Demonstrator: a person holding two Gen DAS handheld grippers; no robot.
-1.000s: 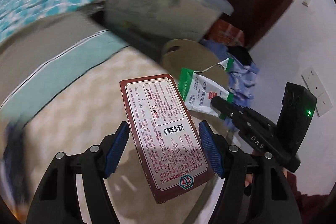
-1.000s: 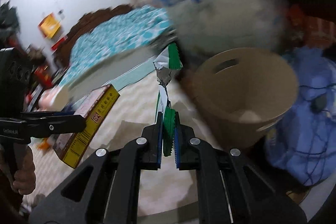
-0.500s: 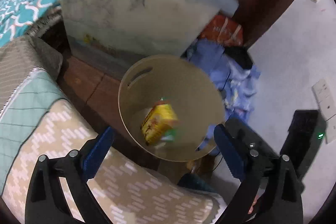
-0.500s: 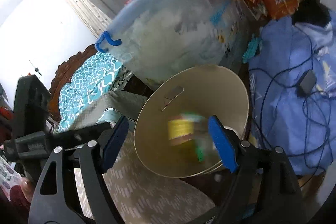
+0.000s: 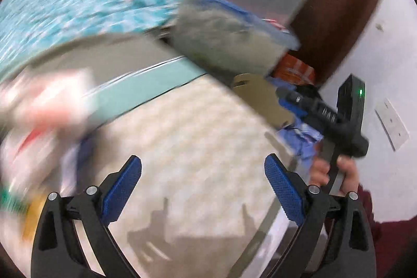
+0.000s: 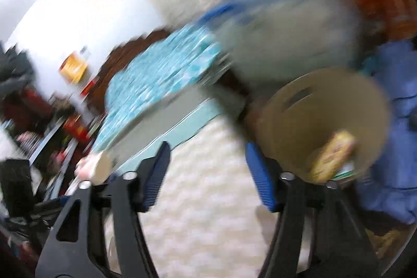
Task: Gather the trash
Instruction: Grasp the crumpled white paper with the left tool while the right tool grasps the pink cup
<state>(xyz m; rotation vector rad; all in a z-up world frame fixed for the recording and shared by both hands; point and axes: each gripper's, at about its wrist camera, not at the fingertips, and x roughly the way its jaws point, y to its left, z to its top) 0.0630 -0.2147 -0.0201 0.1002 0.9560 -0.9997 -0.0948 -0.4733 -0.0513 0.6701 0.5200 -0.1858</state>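
Observation:
The tan round bin [image 6: 325, 121] stands past the edge of the patterned cream surface [image 6: 208, 199]. A yellow box [image 6: 332, 156] and a green-white wrapper [image 6: 345, 172] lie inside it. My right gripper [image 6: 208, 173] is open and empty, left of the bin over the cream surface. My left gripper [image 5: 203, 189] is open and empty over the same surface [image 5: 195, 147]. In the left wrist view the bin [image 5: 260, 100] is partly hidden, with the other gripper [image 5: 325, 116] beside it. Blurred white and red litter [image 5: 44, 108] lies at the far left.
A clear storage tub with a blue lid [image 5: 229, 41] stands behind the bin. Blue clothing [image 6: 396, 134] lies right of the bin. A bed with a teal patterned cover [image 6: 161, 77] is at the back. A white wall with a socket [image 5: 391, 127] is at the right.
The box and the wrapper went from my grippers into the bin. Both grippers opened and have swung back left, away from the bin, over the cream surface. Both views are motion-blurred.

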